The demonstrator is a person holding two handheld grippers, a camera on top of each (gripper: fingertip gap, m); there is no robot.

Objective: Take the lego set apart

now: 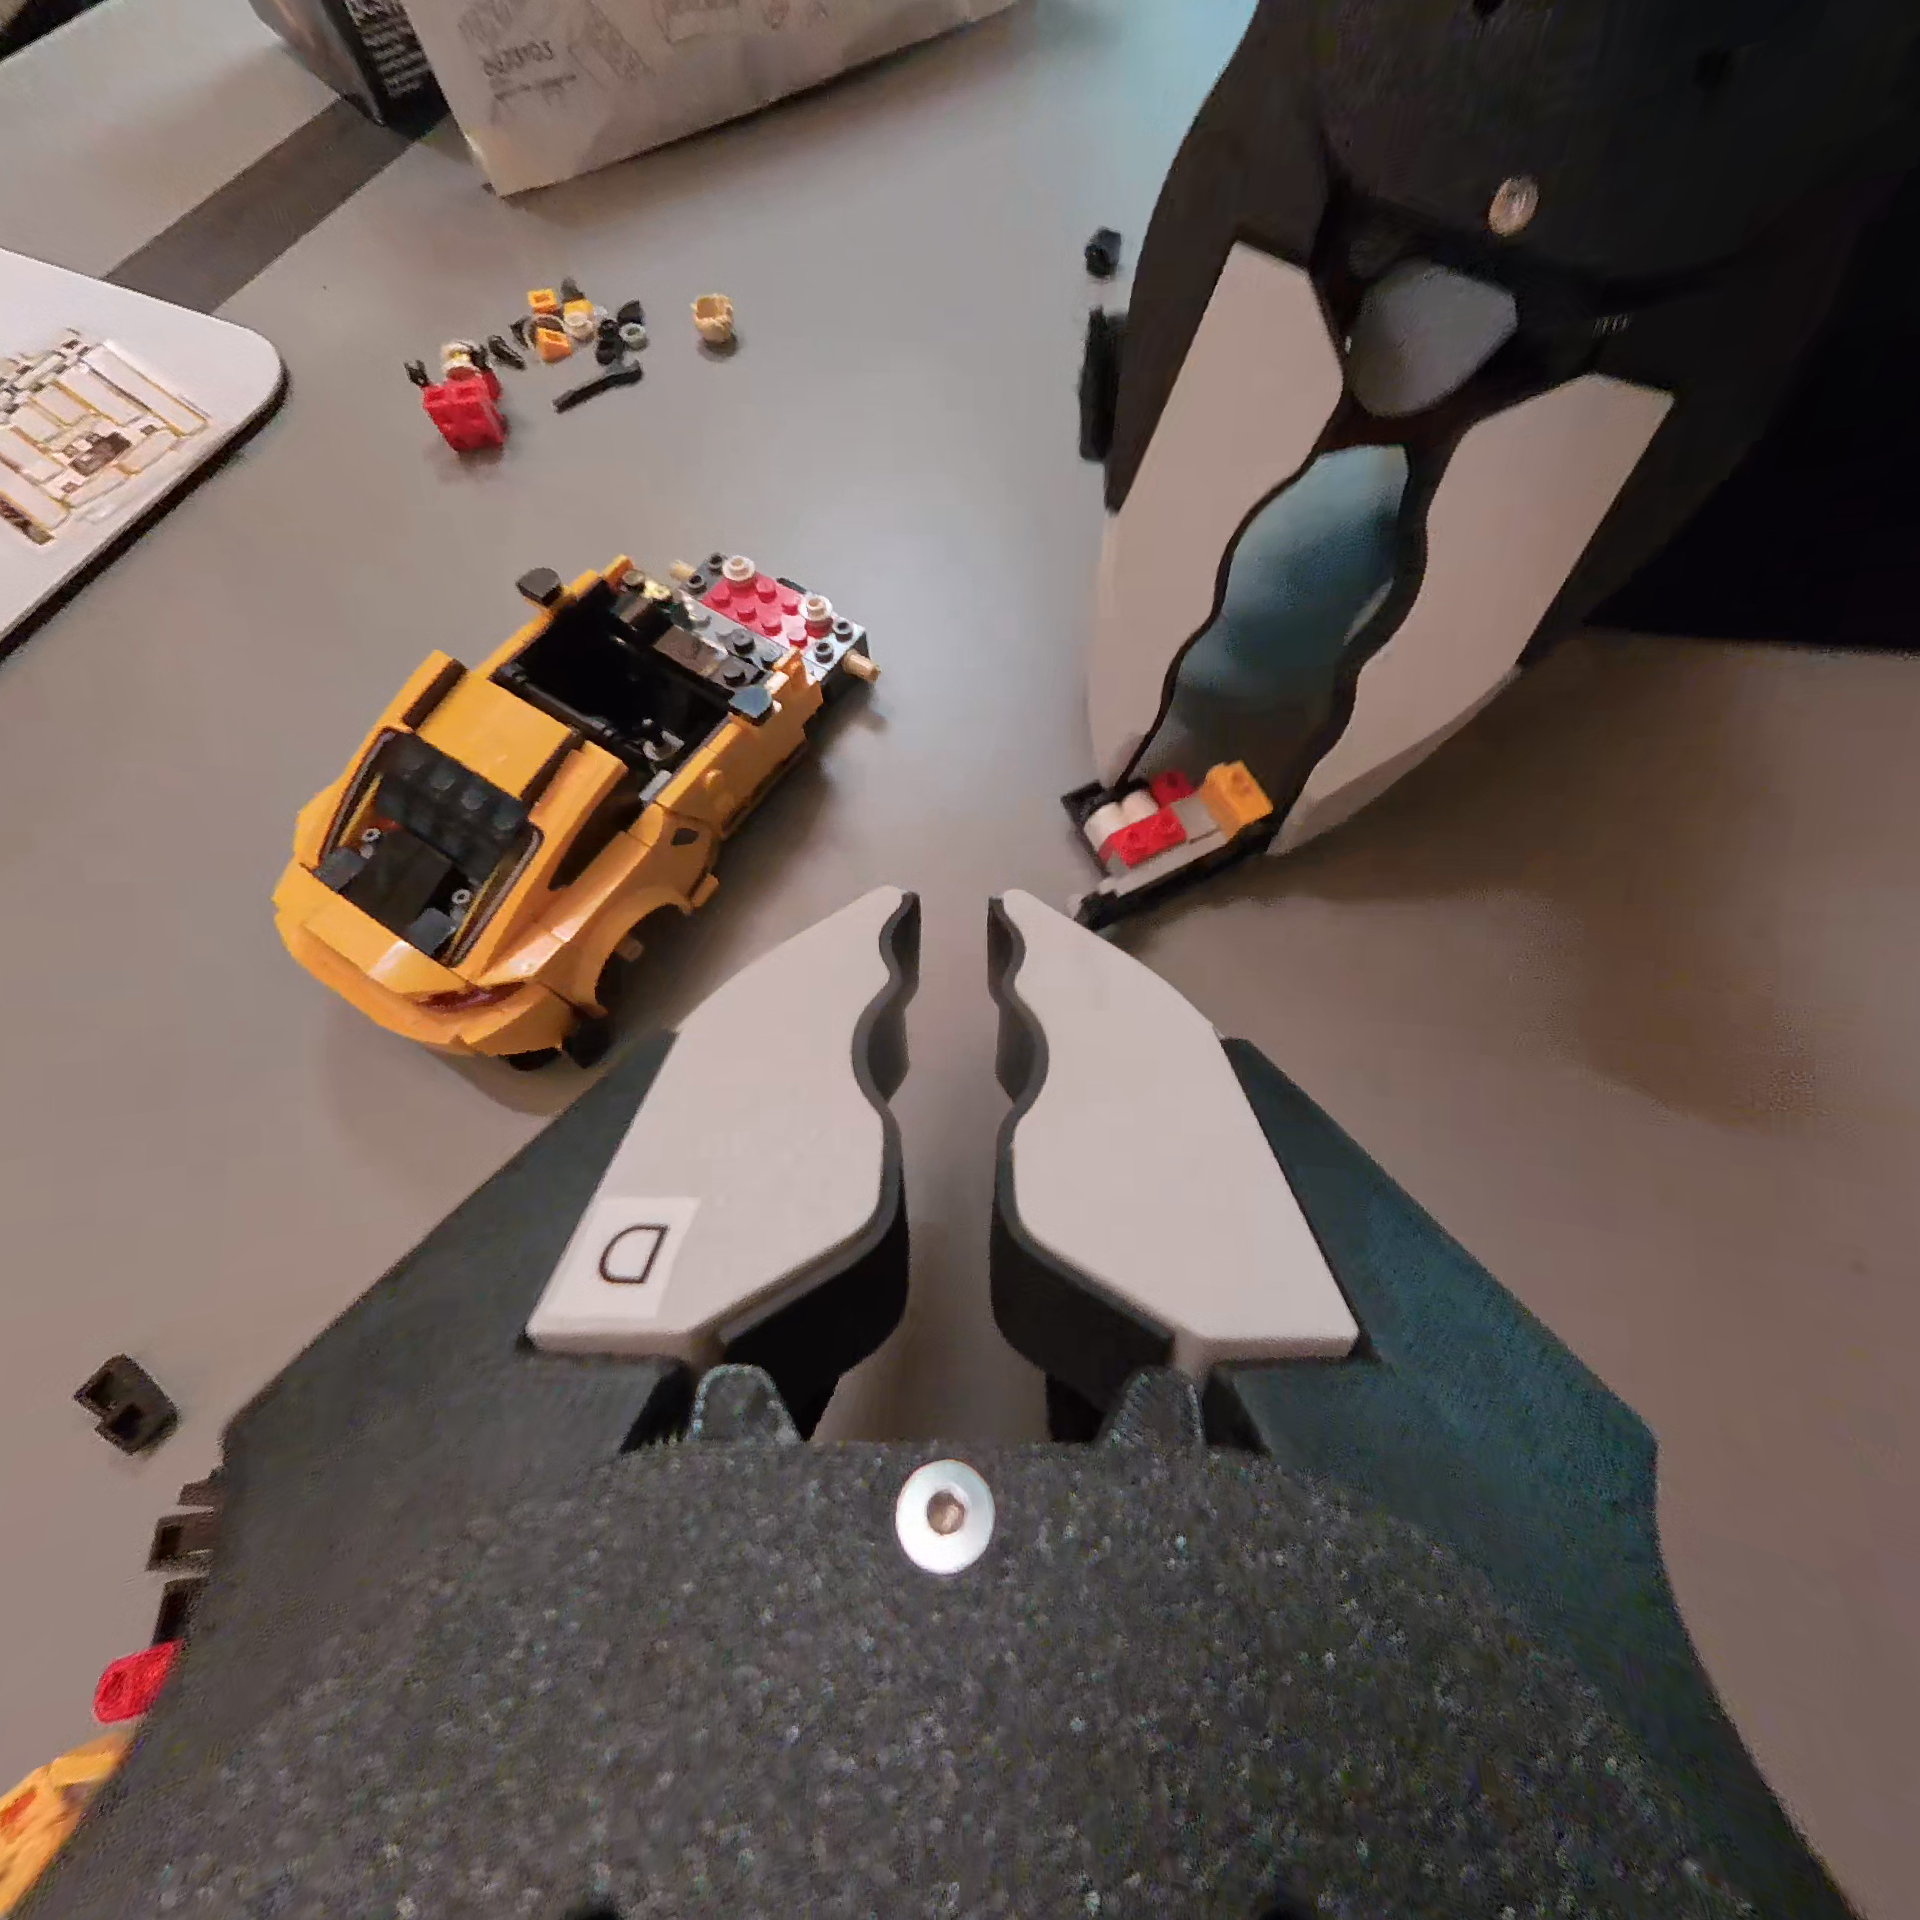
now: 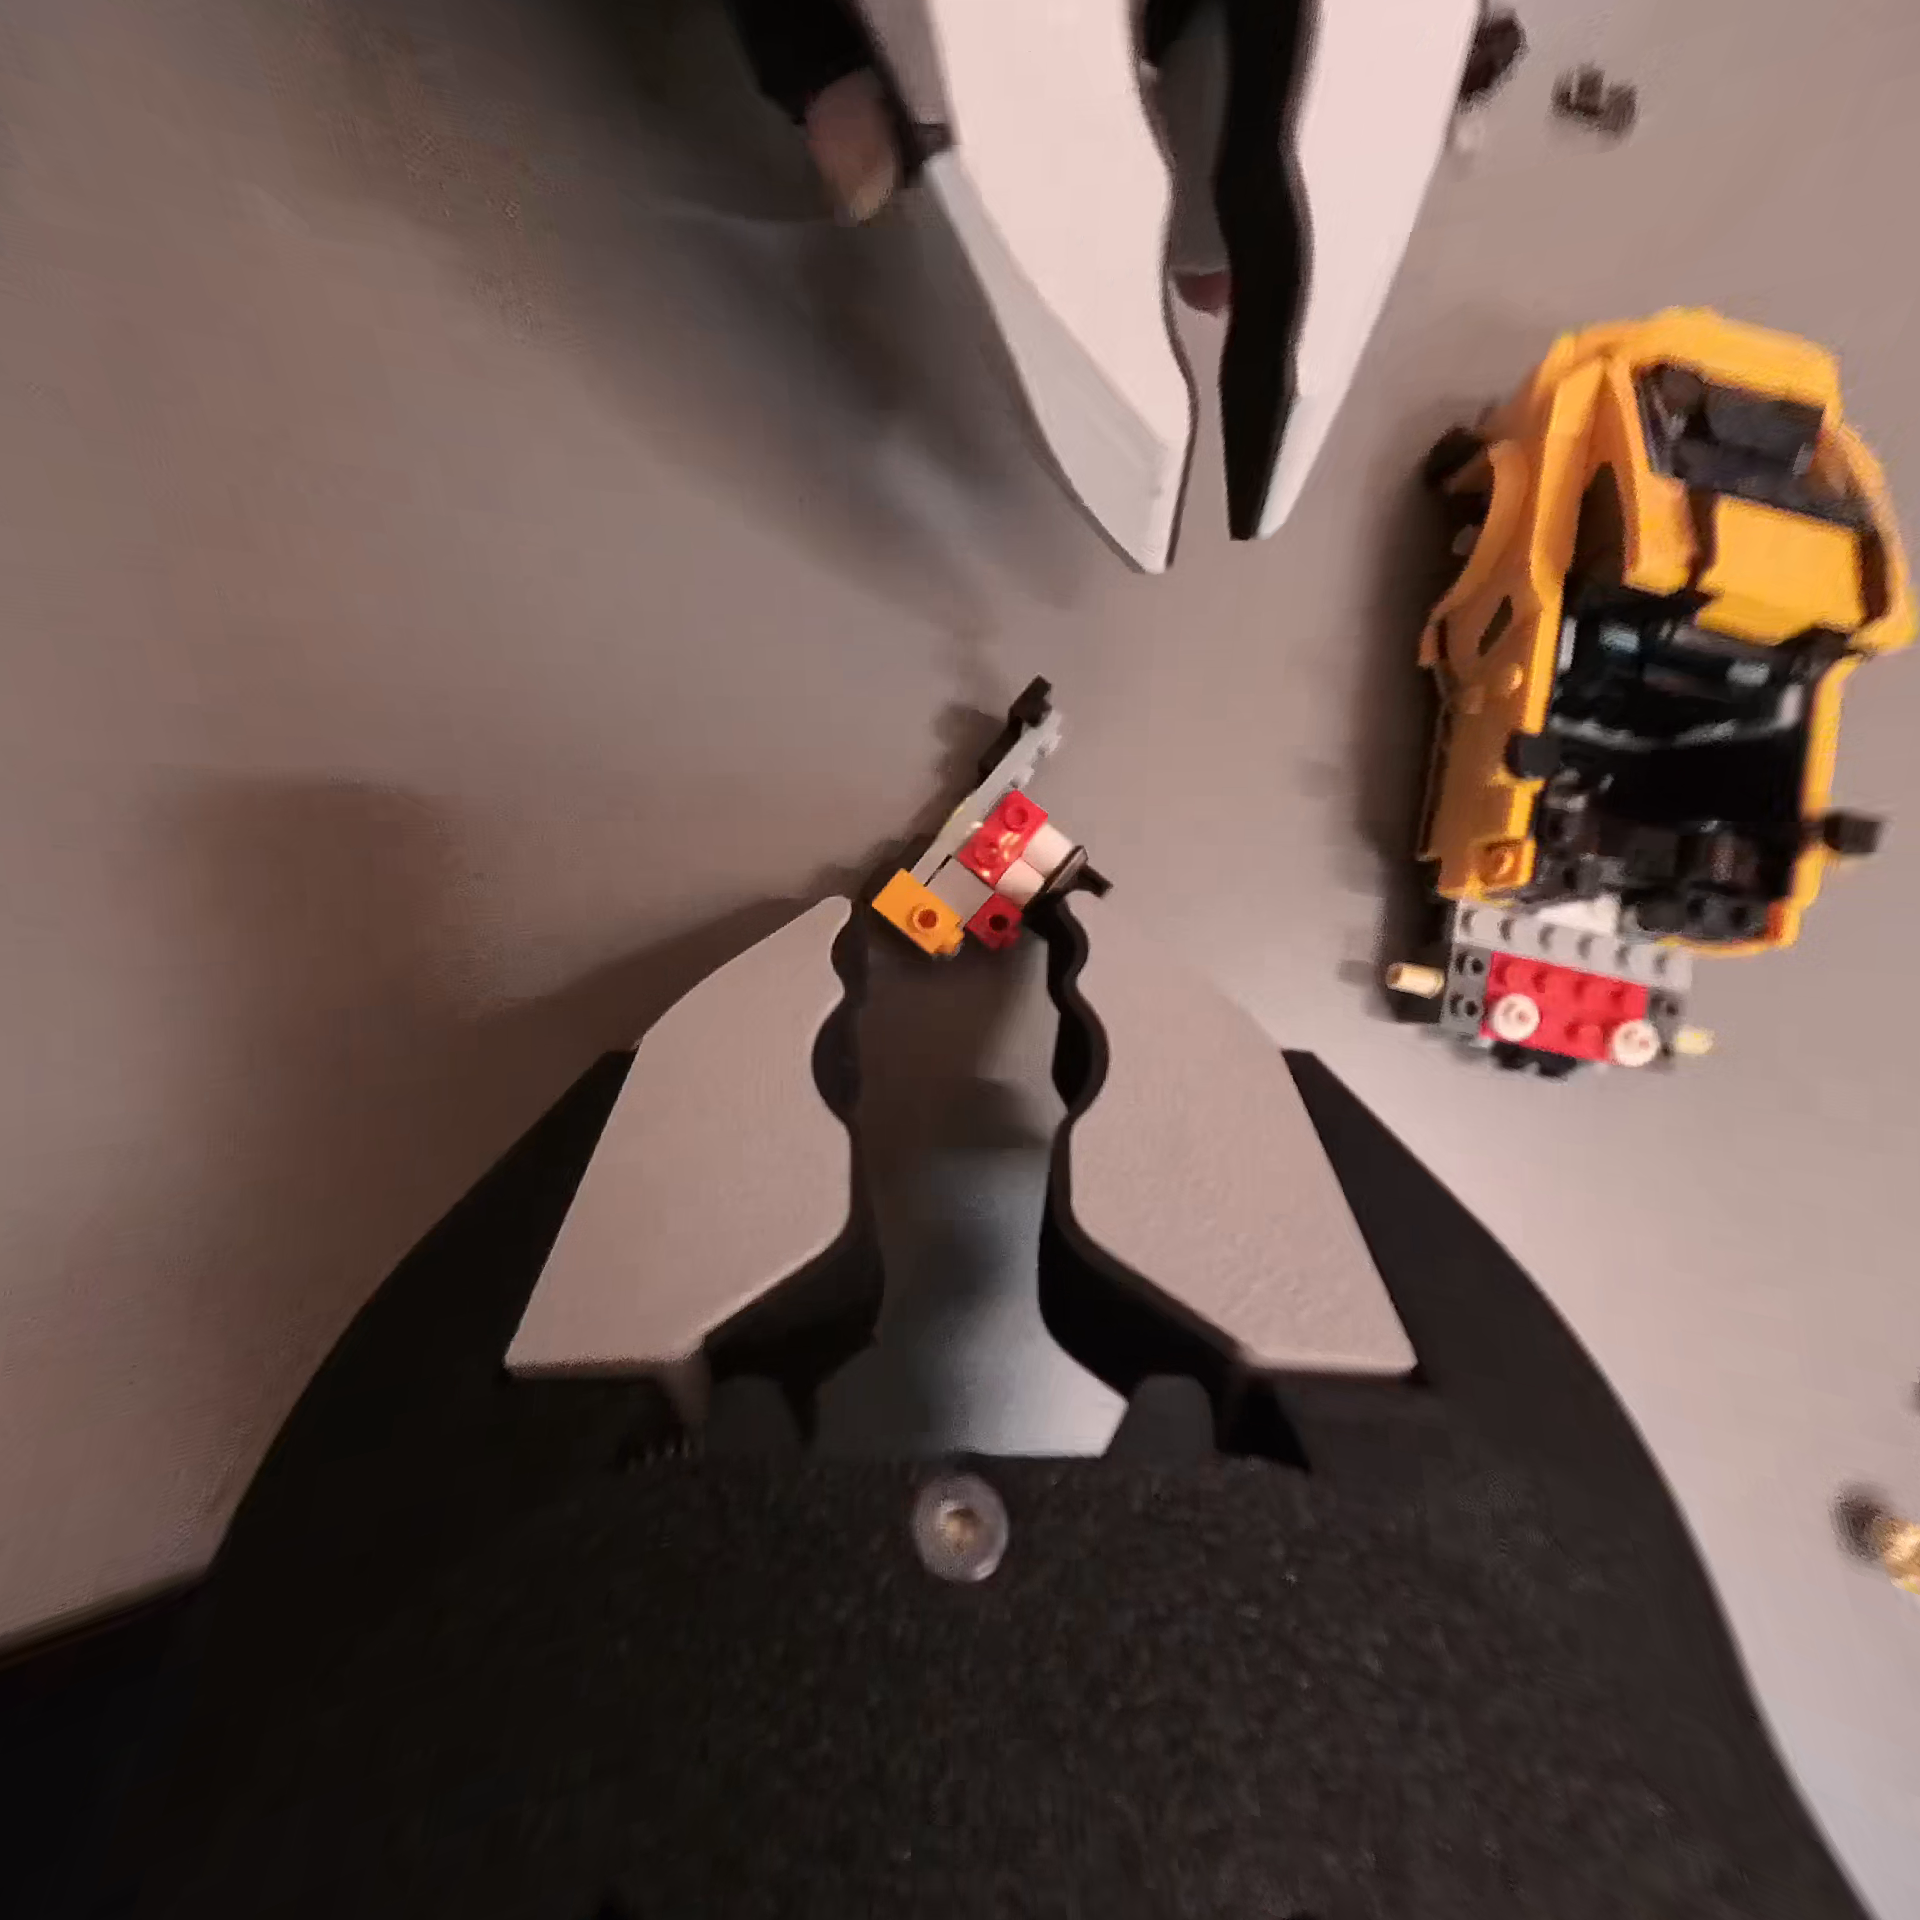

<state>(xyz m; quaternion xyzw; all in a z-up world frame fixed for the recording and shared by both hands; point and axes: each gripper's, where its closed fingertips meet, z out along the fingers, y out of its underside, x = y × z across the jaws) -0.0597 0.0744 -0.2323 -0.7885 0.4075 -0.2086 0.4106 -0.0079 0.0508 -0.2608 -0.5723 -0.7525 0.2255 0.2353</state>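
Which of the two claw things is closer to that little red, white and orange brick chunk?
Right. The right gripper has its fingertips at the small brick chunk, which sits between them. The left gripper is a short way off, empty, tips pointing toward it.

Your car is yellow with black cockpit, red plate on grey at one end. Your small chunk: red, white, orange, grey, black. Gripper fingers grey on speckled black. Tabletop plain grey.
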